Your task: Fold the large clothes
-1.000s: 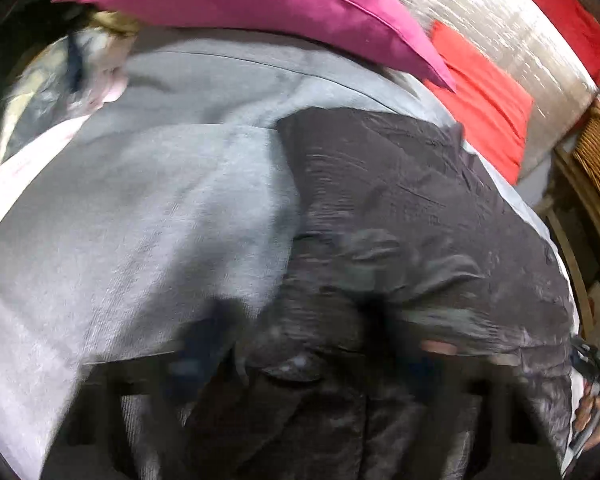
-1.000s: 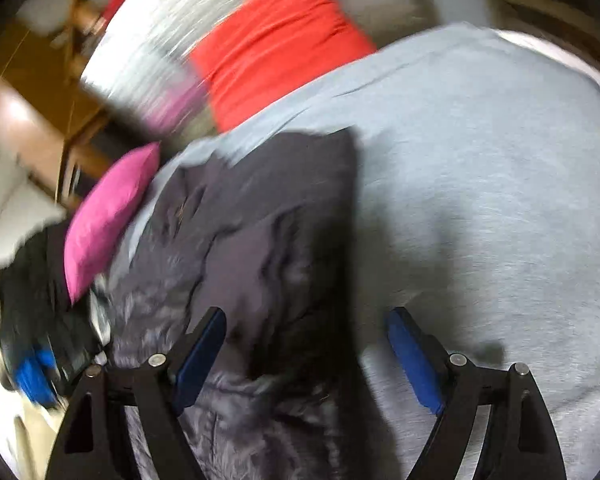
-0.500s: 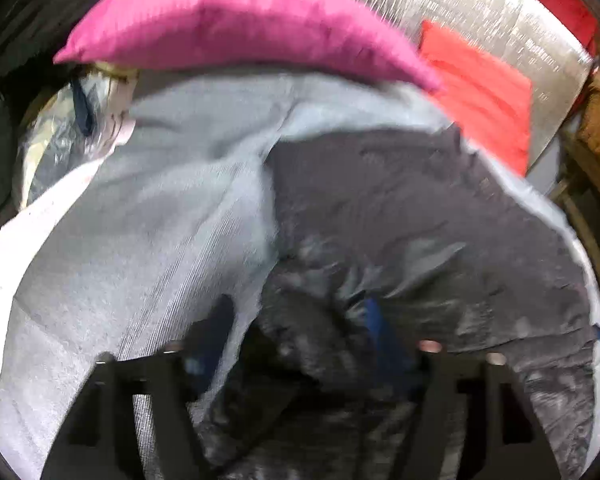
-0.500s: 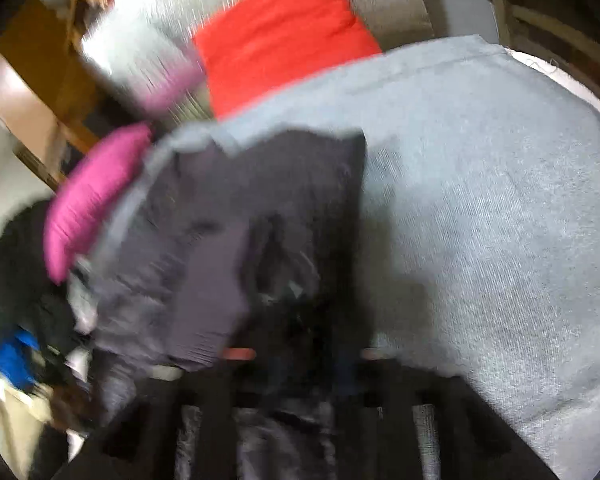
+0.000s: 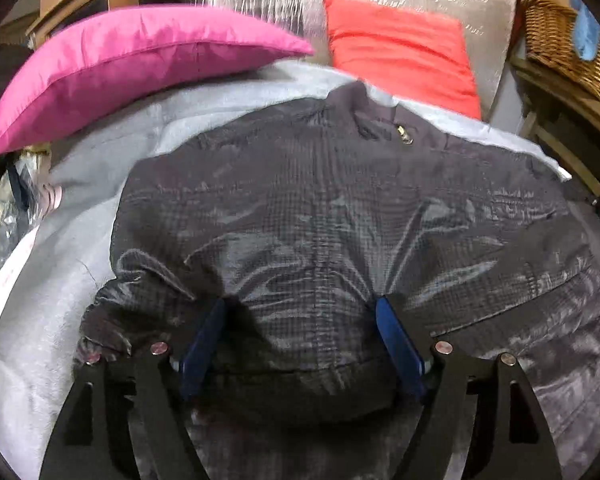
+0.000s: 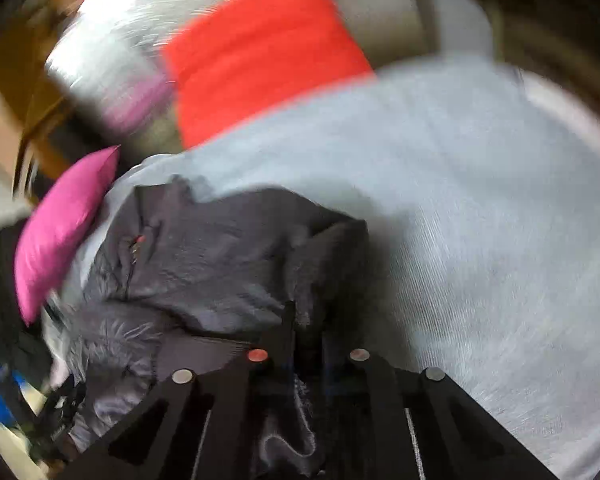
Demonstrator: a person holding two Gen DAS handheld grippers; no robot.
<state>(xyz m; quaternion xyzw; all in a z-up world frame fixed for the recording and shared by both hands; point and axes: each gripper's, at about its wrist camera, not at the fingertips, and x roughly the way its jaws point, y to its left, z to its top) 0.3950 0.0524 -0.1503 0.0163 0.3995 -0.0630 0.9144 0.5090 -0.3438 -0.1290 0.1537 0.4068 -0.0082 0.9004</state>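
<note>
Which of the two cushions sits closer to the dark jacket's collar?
The red cushion. It leans upright against the silvery backrest just behind the jacket collar. The pink cushion lies flat, off to the left on the grey cover.

Left claw [image 5: 300, 312] jaws opening, straddling dark jacket [image 5: 340, 208] on grey sheet [image 5: 60, 280]; pink cushion [image 5: 132, 64] at 11 o'clock.

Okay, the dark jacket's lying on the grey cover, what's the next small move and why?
Probably draw the right gripper across to fold that side over. It is shut on an edge fold of the dark jacket, while the left gripper is opening with jacket cloth between its blue pads, pinching nothing. The grey cover beside it lies bare.
</note>
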